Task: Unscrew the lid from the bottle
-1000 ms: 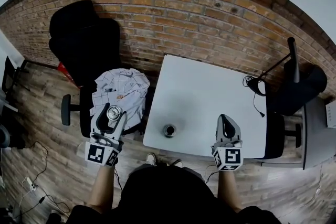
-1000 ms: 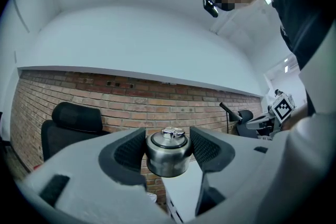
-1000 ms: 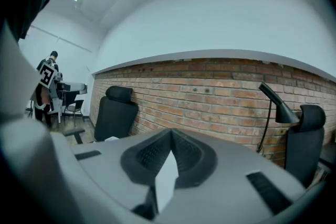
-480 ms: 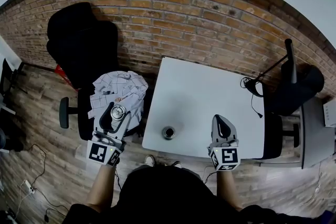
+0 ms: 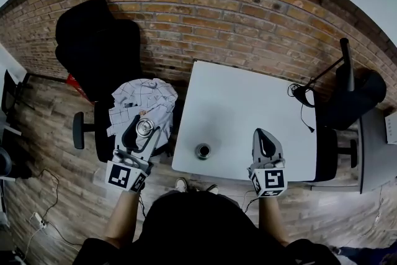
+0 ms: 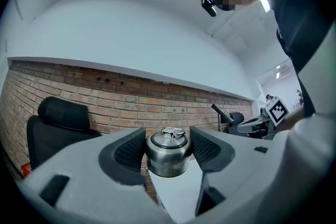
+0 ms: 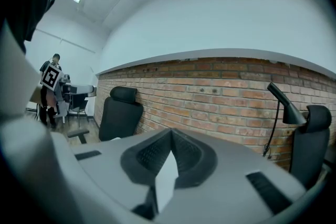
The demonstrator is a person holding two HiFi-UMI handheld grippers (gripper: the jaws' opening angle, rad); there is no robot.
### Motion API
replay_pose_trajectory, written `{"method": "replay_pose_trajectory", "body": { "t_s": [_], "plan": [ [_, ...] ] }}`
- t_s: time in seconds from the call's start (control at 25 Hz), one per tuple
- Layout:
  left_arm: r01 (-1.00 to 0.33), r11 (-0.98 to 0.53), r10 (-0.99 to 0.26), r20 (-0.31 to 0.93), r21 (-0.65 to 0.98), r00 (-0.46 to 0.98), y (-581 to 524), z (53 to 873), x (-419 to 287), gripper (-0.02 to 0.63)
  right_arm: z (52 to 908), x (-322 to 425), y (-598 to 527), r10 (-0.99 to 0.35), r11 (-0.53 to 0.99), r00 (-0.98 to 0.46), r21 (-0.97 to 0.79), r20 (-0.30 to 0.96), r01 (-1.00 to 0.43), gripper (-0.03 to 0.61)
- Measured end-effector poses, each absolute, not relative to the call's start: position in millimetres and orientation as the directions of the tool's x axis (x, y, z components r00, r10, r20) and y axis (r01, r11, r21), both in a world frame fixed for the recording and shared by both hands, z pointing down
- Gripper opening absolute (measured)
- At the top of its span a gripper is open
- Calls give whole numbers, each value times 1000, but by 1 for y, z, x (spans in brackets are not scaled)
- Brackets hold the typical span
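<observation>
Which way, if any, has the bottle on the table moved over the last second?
No. The bottle stands in the same spot by the near left corner of the table.

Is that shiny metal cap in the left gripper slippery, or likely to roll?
Probably slippery: the metal cap looks smooth and polished, though the ribbed pads of the left gripper clamp it. Likely stiff, being steel-like. Its round wall could well roll if dropped.
</observation>
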State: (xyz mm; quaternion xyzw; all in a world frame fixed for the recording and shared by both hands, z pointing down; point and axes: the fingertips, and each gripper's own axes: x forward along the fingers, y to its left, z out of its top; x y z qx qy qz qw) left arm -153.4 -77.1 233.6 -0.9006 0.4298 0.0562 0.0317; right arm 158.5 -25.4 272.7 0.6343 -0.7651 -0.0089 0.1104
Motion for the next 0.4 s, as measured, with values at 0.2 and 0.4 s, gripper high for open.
{"method": "replay_pose_trajectory", "body": {
  "t_s": [0.2, 0.4],
  "plan": [
    [-778, -629, -770, -131, -10, 624, -79, 238, -157, 270, 283, 151, -25, -970, 207, -188, 120, 152, -971, 14],
    [-771, -637, -763, -129, -17, 633, -79, 236, -152, 270, 285, 145, -24, -969, 217, -197, 125, 151, -968, 14]
  ]
}}
